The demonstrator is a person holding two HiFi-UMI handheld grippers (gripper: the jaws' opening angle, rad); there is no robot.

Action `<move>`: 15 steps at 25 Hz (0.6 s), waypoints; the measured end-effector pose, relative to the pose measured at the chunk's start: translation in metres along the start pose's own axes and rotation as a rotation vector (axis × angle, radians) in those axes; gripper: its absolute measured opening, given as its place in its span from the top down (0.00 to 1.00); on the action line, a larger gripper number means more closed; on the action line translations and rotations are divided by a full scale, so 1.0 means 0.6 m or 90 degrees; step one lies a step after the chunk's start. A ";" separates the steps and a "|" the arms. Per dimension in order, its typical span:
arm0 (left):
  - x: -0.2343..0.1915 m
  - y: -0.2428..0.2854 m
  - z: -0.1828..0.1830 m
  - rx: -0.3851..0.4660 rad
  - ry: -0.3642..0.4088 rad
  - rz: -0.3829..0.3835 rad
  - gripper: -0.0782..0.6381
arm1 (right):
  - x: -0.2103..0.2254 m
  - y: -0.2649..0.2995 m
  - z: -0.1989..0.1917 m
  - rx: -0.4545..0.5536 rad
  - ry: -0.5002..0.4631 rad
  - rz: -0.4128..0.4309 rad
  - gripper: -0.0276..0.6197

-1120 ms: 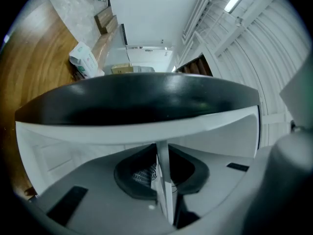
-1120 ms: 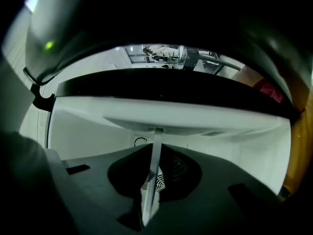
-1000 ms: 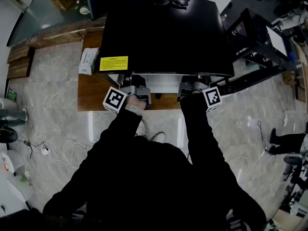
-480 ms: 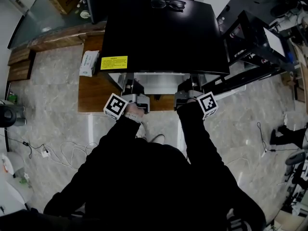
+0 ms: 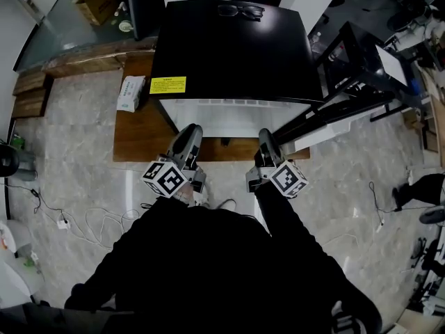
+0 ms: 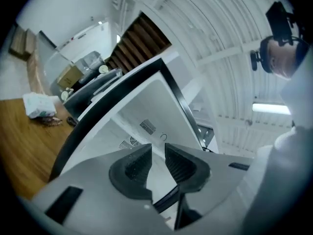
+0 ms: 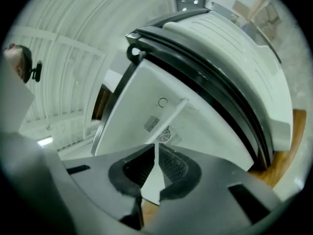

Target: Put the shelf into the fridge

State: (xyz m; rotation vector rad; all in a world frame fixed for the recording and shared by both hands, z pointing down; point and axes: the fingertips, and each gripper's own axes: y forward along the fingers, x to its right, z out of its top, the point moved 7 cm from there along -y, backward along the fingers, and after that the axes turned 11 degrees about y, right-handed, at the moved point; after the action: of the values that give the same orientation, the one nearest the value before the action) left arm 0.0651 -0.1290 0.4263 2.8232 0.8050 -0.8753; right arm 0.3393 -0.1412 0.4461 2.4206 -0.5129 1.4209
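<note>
Both grippers have drawn back from the fridge mouth (only slightly). The left gripper is opening its 2 jaws, nothing between them. The right gripper is closing on the thin white shelf, which reaches into the cavity and looks nearly seated.

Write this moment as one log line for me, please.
fridge: open | left gripper: jaws opening, nothing between | right gripper: jaws closing on thin white strip, likely the shelf's edge
</note>
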 end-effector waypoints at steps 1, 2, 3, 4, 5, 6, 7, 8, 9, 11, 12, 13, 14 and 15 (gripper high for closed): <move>0.010 -0.005 0.001 -0.014 0.032 -0.012 0.78 | -0.011 -0.006 -0.002 -0.017 -0.050 0.009 0.92; 0.019 -0.009 0.002 -0.027 0.063 -0.026 0.78 | -0.024 -0.012 -0.005 -0.032 -0.108 0.022 0.93; 0.028 -0.014 0.002 -0.043 0.092 -0.041 0.79 | -0.040 -0.017 -0.009 -0.048 -0.172 0.037 0.93; 0.037 -0.019 0.000 -0.059 0.120 -0.056 0.83 | -0.056 -0.023 -0.014 -0.063 -0.237 0.053 0.94; 0.047 -0.025 -0.001 -0.075 0.150 -0.070 0.86 | -0.071 -0.030 -0.020 -0.078 -0.298 0.067 0.94; 0.057 -0.031 -0.002 -0.089 0.181 -0.084 0.87 | -0.085 -0.037 -0.027 -0.091 -0.349 0.081 0.94; 0.067 -0.035 -0.003 -0.100 0.216 -0.098 0.88 | -0.097 -0.044 -0.032 -0.102 -0.388 0.094 0.95; 0.077 -0.038 -0.003 -0.111 0.254 -0.109 0.88 | -0.108 -0.050 -0.037 -0.110 -0.417 0.107 0.95; 0.087 -0.040 -0.003 -0.120 0.293 -0.118 0.88 | -0.118 -0.056 -0.041 -0.116 -0.440 0.122 0.95; 0.105 -0.043 -0.005 -0.133 0.363 -0.137 0.88 | -0.134 -0.066 -0.048 -0.125 -0.477 0.148 0.95; 0.114 -0.044 -0.005 -0.136 0.386 -0.146 0.88 | -0.140 -0.069 -0.050 -0.127 -0.491 0.158 0.95; 0.120 -0.044 -0.004 -0.134 0.399 -0.154 0.88 | -0.144 -0.071 -0.053 -0.129 -0.498 0.165 0.95; 0.125 -0.044 -0.002 -0.131 0.402 -0.159 0.88 | -0.146 -0.071 -0.054 -0.130 -0.501 0.170 0.95; 0.127 -0.043 0.000 -0.128 0.400 -0.162 0.88 | -0.148 -0.071 -0.055 -0.130 -0.501 0.175 0.95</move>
State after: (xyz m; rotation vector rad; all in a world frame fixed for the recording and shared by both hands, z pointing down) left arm 0.1054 -0.0719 0.3864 2.8558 1.2517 0.1147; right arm 0.2924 -0.0753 0.3811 2.7324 -1.1269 0.3880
